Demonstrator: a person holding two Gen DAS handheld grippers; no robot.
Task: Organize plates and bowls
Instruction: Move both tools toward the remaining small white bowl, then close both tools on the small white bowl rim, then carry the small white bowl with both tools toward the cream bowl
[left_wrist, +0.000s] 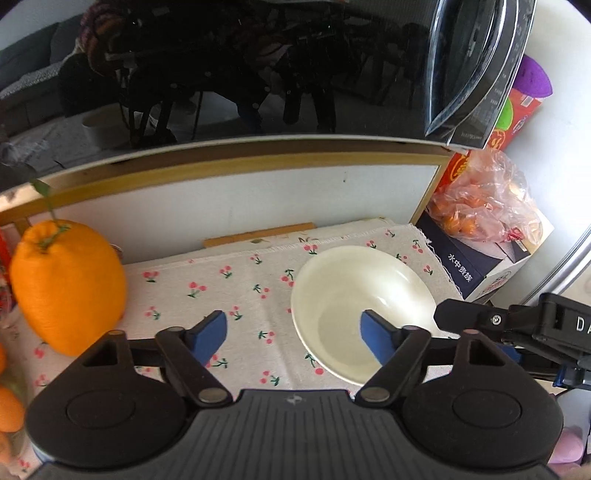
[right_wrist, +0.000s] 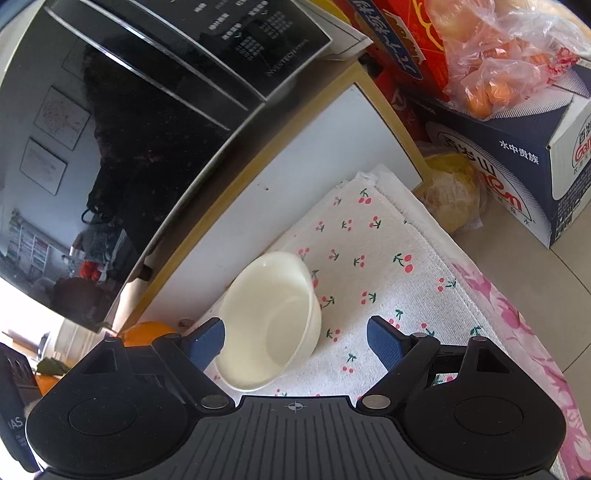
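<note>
A cherry-print cloth (left_wrist: 236, 295) covers the surface, carrying a cream bowl (left_wrist: 354, 310) and, at its left edge, a large orange citrus fruit (left_wrist: 70, 284); a navy carton (right_wrist: 517, 166) stands beside it.

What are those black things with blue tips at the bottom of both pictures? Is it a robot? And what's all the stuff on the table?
No robot. A person holds two grabbing tools, each with a camera looking along its blue fingers. One picture comes from the left gripper, the other from the right gripper. Both are open and hold nothing. On the cherry cloth sits a white bowl; a big orange fruit stands to its left. A bag of oranges rests on a box to its right.
</note>
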